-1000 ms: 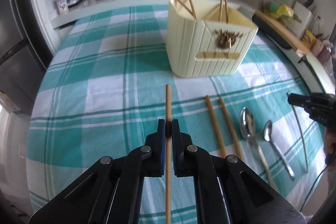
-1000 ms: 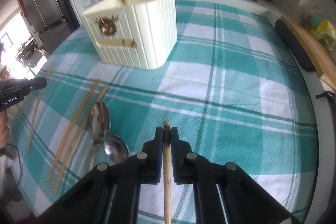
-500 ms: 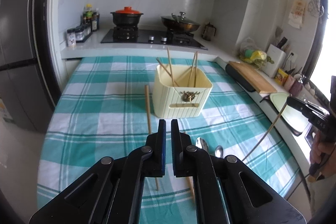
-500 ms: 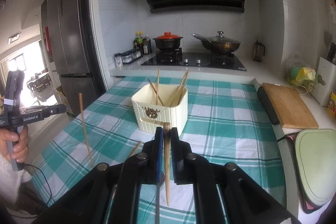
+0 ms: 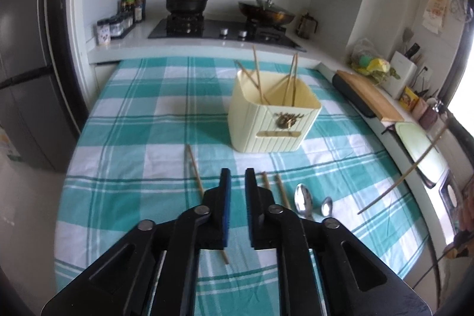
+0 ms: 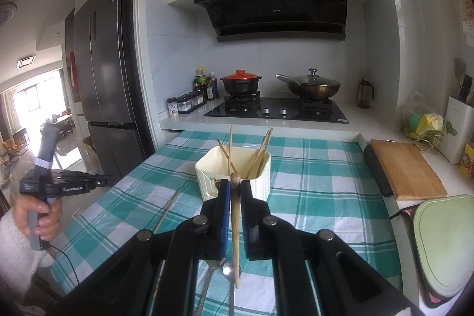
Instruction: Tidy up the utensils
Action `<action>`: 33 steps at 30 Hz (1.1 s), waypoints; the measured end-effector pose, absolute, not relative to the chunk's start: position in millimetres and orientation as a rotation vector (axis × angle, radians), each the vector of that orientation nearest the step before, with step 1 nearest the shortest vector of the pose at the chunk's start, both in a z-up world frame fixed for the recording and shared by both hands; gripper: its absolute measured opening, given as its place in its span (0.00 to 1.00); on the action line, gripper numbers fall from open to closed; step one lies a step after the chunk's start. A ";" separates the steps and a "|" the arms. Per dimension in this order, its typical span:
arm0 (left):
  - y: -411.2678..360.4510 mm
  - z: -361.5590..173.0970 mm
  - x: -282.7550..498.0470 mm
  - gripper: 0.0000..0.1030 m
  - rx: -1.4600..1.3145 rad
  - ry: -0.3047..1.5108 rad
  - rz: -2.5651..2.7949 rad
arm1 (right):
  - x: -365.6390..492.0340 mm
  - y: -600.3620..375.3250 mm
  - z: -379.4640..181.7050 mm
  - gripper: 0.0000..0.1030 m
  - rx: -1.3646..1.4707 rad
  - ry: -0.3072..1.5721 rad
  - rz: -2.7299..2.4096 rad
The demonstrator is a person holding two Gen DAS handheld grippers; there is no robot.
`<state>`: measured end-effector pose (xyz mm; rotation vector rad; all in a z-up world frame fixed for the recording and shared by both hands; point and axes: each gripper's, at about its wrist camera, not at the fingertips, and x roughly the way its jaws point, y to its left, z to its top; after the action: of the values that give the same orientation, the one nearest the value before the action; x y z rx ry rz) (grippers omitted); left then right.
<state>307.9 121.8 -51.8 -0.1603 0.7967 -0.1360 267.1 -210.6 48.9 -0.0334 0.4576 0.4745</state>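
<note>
A cream utensil holder (image 5: 274, 120) stands on the checked tablecloth with several chopsticks in it; it also shows in the right wrist view (image 6: 234, 171). My left gripper (image 5: 237, 176) is slightly open and empty, held above the table. A loose chopstick (image 5: 195, 168) lies on the cloth just left of it. Two more chopsticks (image 5: 280, 188) and two spoons (image 5: 303, 202) lie to its right. My right gripper (image 6: 235, 185) is shut on a chopstick (image 6: 235, 227), held up in front of the holder. That chopstick shows at the right of the left wrist view (image 5: 406, 171).
A stove with a red-lidded pot (image 6: 241, 82) and a wok (image 6: 308, 85) stands behind the table. A wooden cutting board (image 6: 406, 168) and a pale green board (image 6: 444, 242) lie on the right counter. A fridge (image 6: 103, 79) stands at the left.
My left gripper let go of its chopstick, which now lies on the cloth, and opened a little. Both grippers rose away from the table; the right one lifted its chopstick.
</note>
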 end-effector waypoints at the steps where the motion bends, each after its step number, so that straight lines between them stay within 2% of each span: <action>1: 126.9 -62.4 321.3 0.29 -0.177 0.829 -0.127 | 266.5 -209.6 49.1 0.07 -0.032 0.458 0.479; 2: 131.3 -74.1 334.9 0.37 -0.190 0.864 -0.117 | 266.5 -208.9 49.3 0.07 -0.030 0.459 0.484; 3: 133.7 -86.8 351.0 0.38 -0.190 0.911 -0.114 | 266.5 -208.0 49.3 0.07 -0.030 0.460 0.489; 10: 137.4 -162.0 442.3 0.38 -0.112 1.116 0.003 | 269.7 -205.1 45.6 0.07 -0.016 0.475 0.510; 16: 140.5 -202.6 481.5 0.38 -0.114 1.200 0.070 | 272.9 -209.4 41.8 0.07 -0.009 0.493 0.518; 17: 138.4 -205.8 484.2 0.28 -0.110 1.206 0.069 | 273.5 -210.0 40.8 0.07 -0.007 0.497 0.518; 18: 135.2 -205.8 484.7 0.11 -0.086 1.186 0.079 | 274.3 -210.6 39.8 0.07 -0.004 0.501 0.518; 20: 129.6 -204.6 483.5 0.04 -0.071 1.170 0.061 | 275.9 -211.7 38.0 0.07 0.004 0.507 0.518; 24: 131.3 -185.0 464.7 0.03 -0.126 1.090 0.053 | 278.6 -211.7 38.0 0.07 0.021 0.507 0.522; 33: 136.0 -51.9 357.9 0.03 -0.250 0.738 -0.083 | 274.1 -198.9 48.6 0.07 0.020 0.459 0.549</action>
<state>357.9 136.0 -51.9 -0.2496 0.7384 -0.0826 274.1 -198.9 48.6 0.0196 0.4588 0.5493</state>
